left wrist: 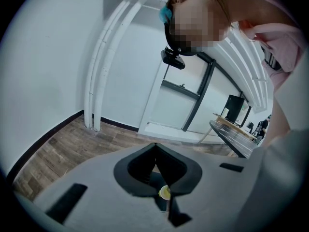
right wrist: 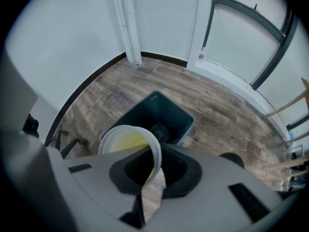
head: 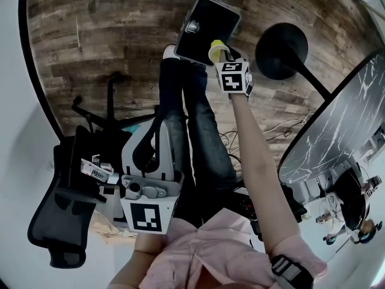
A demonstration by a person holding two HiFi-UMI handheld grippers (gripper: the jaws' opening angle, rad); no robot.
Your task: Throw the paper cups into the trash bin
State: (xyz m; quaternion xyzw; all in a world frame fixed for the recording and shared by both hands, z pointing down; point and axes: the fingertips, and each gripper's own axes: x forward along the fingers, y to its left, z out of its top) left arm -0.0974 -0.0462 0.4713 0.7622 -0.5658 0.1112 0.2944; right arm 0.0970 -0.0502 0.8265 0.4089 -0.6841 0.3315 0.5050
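My right gripper (head: pixel 218 53) reaches forward at arm's length and is shut on the rim of a paper cup (head: pixel 215 47), white outside and yellow inside. The cup hangs over the near edge of the dark, open trash bin (head: pixel 207 23) on the wood floor. In the right gripper view the cup (right wrist: pixel 126 141) is pinched by its wall between the jaws of the right gripper (right wrist: pixel 153 178), tilted on its side, with the bin (right wrist: pixel 186 116) right beneath. My left gripper (head: pixel 155 131) is held close to my body, jaws together and empty. Through the slit of the left gripper (left wrist: pixel 155 153) I see the far cup (left wrist: pixel 164 192).
A black office chair (head: pixel 60 221) stands at my left, with another chair's base (head: pixel 102 110) beyond it. A round black table foot (head: pixel 281 50) and a marble tabletop (head: pixel 343 125) are at the right. Cables (head: pixel 283 128) lie on the floor. My legs (head: pixel 192 119) stand just before the bin.
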